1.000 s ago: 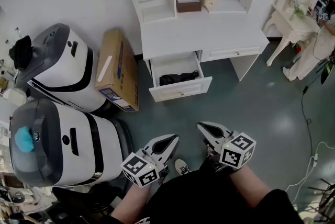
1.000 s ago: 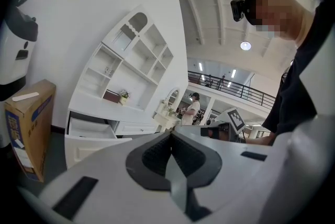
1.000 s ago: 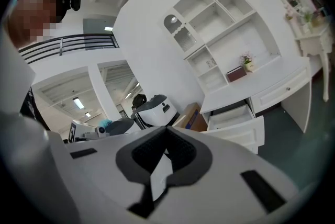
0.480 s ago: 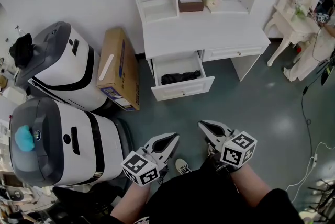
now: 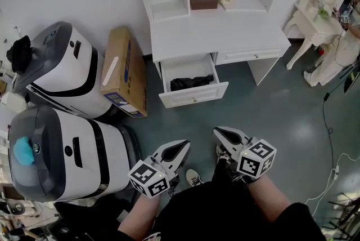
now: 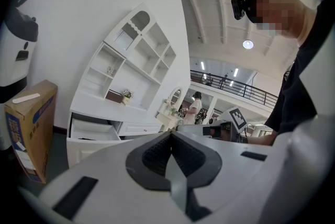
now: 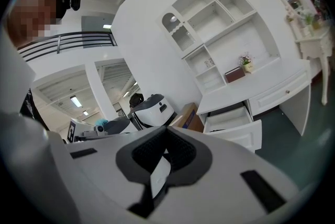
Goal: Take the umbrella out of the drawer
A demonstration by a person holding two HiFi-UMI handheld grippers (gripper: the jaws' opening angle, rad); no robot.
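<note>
A white desk [image 5: 225, 37] stands ahead, its left drawer [image 5: 194, 98] pulled open. Inside the drawer lies a folded black umbrella [image 5: 191, 83]. In the head view both grippers are held low, near the person's body and well short of the desk. My left gripper [image 5: 184, 146] is shut and holds nothing. My right gripper [image 5: 217, 132] is beside it, jaws together and also holding nothing. The left gripper view shows the closed jaws [image 6: 170, 135] with the open drawer [image 6: 91, 131] far off at the left. In the right gripper view the closed jaws [image 7: 166, 130] point toward the drawer [image 7: 233, 124].
Two large white and grey machines [image 5: 67, 74] [image 5: 62, 155] stand at the left, with a cardboard box [image 5: 124, 74] leaning between them and the desk. A white dressing table with a mirror [image 5: 318, 14] is at the right. A cable [image 5: 332, 138] runs over the grey floor.
</note>
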